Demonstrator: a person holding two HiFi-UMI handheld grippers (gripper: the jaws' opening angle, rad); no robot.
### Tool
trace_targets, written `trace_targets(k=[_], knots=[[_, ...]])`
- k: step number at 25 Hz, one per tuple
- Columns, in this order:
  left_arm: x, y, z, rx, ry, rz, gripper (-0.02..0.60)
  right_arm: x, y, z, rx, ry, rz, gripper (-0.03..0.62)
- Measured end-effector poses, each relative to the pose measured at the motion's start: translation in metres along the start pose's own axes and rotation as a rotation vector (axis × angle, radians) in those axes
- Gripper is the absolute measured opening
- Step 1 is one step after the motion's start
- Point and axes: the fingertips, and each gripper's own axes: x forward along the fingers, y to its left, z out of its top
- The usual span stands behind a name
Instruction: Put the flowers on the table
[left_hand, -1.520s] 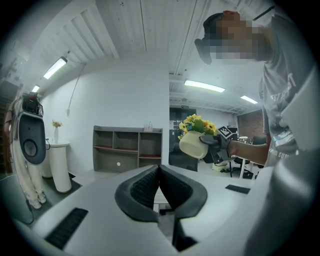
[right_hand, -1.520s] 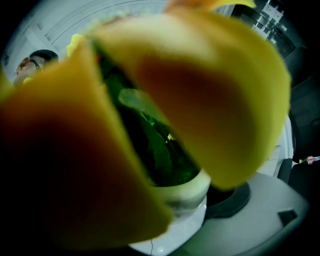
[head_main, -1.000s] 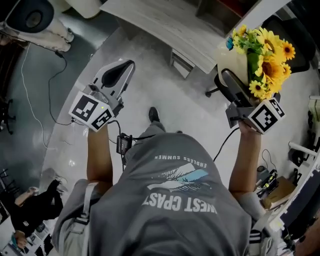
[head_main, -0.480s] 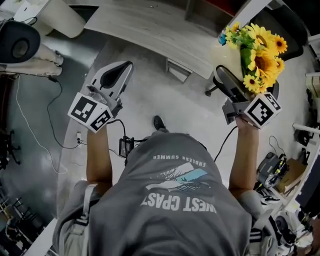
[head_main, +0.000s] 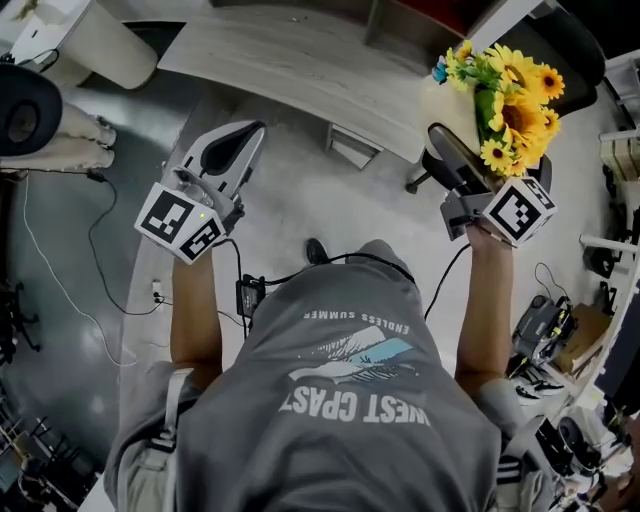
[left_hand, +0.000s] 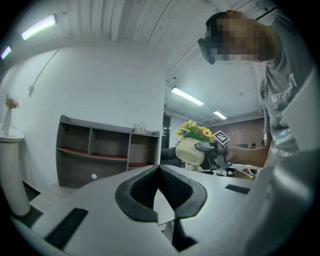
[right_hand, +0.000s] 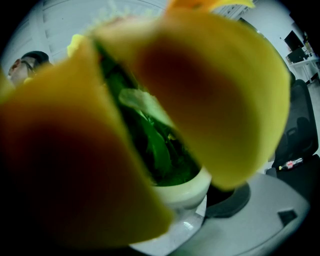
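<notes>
**Head view.** L gripper (head_main: 243, 140) is held out over the floor, clear of the table (head_main: 300, 55). R gripper (head_main: 445, 150) carries the cream vase (head_main: 450, 105) with the flowers (head_main: 510, 90). The vase is up in the air by the table's right end, not set down on it.

**Left gripper view.** L gripper (left_hand: 160, 170): jaws fully together, pad tips touching, nothing between them. Across the room is R gripper (left_hand: 207, 149), clamped on the vase (left_hand: 189, 151), approx. upright, with the flowers (left_hand: 192, 131) on top. A grey shelf unit (left_hand: 107, 150) stands against the wall behind.

**Right gripper view.** R gripper (right_hand: 195, 215): jaws closed onto the vase (right_hand: 185, 192) at its lower body, w/ the rim just above the pads. Blurred yellow petals of the flowers (right_hand: 220, 85) fill most of the frame. Green leaves (right_hand: 160, 145) show inside the rim.
</notes>
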Motion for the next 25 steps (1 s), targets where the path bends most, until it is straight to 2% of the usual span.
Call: trace_targets(k=[4,9,14,25], knots=[[-0.001,-0.001,0.001,-0.003,0.002,0.010,0.017,0.001,-0.005,0.000,0.022,0.002,0.008,0.522],[0.005,-0.022,-0.004,-0.006,0.010,0.043,0.017,-0.015,-0.020,0.006,-0.014,0.021,0.026,0.522],[0.018,0.026,-0.006,-0.020,0.025,0.095,0.017,0.035,-0.050,0.011,0.023,0.051,0.030,0.522],[0.050,0.080,-0.010,-0.064,0.030,0.174,0.017,0.112,-0.117,0.003,0.075,0.132,0.043,0.522]])
